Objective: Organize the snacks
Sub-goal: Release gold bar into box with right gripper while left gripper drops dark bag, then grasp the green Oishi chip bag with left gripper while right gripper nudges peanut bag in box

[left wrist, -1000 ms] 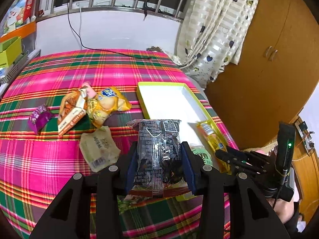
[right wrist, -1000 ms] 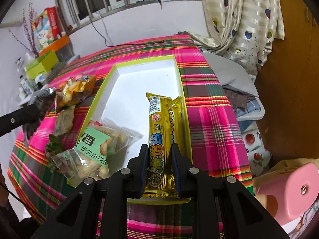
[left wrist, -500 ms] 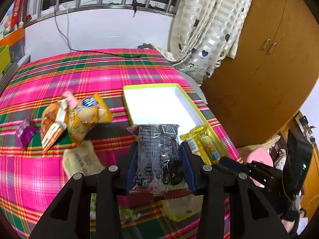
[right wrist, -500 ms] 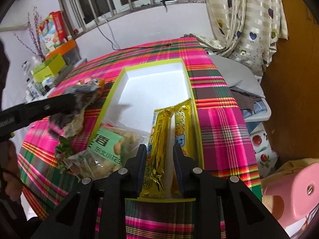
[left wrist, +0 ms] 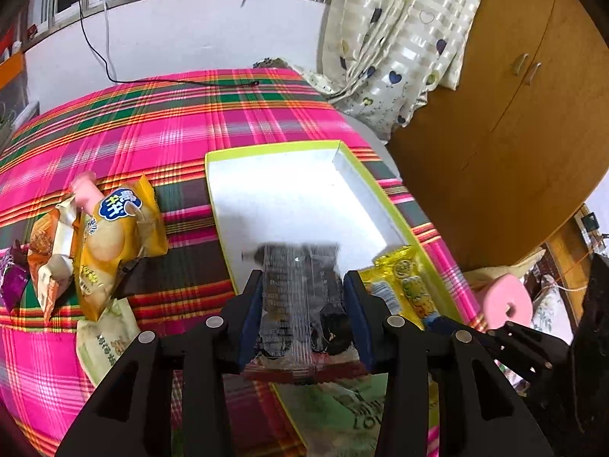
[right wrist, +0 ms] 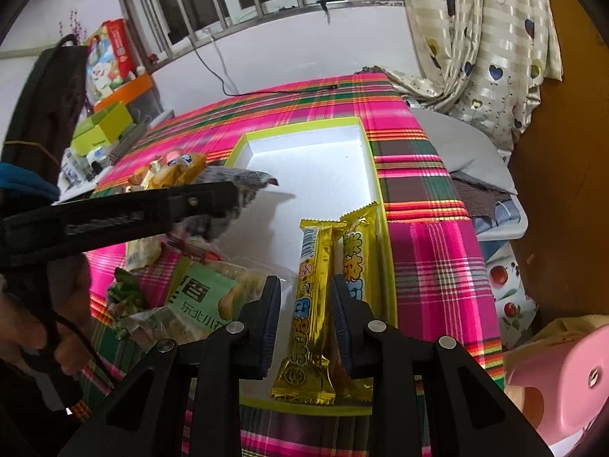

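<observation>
Left gripper (left wrist: 304,312) grips a dark snack packet (left wrist: 300,297) above the box (left wrist: 274,152); right gripper (right wrist: 304,304), jaws just opened, straddles a yellow bar (right wrist: 310,304) lying inside the box, pads clear.

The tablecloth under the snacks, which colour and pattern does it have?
The tablecloth is bright pink plaid with green, orange and brown stripes, clearest in the left wrist view.

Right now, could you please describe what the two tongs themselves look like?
Both the left tongs and right tongs are matte black, with angular cut-out arms, round silver screws, and dark blue ribbed pads lining the fingers. No cable shows on either.
</observation>
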`<state>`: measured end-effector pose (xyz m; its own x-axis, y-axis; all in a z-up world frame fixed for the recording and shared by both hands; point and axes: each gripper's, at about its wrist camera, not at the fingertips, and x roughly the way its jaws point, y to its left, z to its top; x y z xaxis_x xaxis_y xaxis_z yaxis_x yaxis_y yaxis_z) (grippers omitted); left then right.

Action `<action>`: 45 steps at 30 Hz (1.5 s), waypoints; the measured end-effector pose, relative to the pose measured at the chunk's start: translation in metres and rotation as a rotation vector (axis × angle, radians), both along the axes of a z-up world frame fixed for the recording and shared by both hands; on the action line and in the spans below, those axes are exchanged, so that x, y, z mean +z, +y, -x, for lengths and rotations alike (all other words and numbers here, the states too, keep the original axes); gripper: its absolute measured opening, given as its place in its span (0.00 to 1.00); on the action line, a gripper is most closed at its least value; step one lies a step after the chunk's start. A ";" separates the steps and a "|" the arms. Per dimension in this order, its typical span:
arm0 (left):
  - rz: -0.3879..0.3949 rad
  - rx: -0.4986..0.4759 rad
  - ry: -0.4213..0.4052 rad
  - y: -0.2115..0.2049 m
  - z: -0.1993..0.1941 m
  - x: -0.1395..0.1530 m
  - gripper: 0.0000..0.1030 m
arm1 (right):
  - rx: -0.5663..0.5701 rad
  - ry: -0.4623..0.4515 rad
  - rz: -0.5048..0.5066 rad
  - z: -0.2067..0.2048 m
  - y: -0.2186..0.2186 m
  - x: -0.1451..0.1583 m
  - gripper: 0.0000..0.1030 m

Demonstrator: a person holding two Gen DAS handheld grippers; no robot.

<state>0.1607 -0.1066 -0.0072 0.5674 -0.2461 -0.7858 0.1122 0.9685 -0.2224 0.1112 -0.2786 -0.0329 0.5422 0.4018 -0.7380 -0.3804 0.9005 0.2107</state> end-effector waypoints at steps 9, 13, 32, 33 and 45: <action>0.007 -0.001 -0.020 0.008 0.017 0.001 0.51 | 0.016 0.010 0.019 -0.005 0.009 -0.004 0.24; 0.027 0.037 -0.053 0.027 0.031 0.009 0.52 | 0.015 0.010 0.035 -0.006 0.012 -0.004 0.24; 0.073 0.222 -0.033 0.113 0.087 -0.013 0.52 | 0.015 -0.008 0.072 0.004 0.022 0.001 0.27; 0.071 0.228 -0.032 0.116 0.089 -0.014 0.52 | 0.014 -0.012 0.071 0.004 0.021 0.003 0.28; 0.084 0.240 0.000 0.129 0.110 -0.025 0.52 | 0.004 -0.063 0.065 0.020 0.024 0.022 0.32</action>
<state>0.0506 0.0226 -0.0323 0.6179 -0.1687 -0.7680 -0.1190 0.9454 -0.3034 0.0916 -0.2544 -0.0113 0.5871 0.3564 -0.7268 -0.3943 0.9101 0.1278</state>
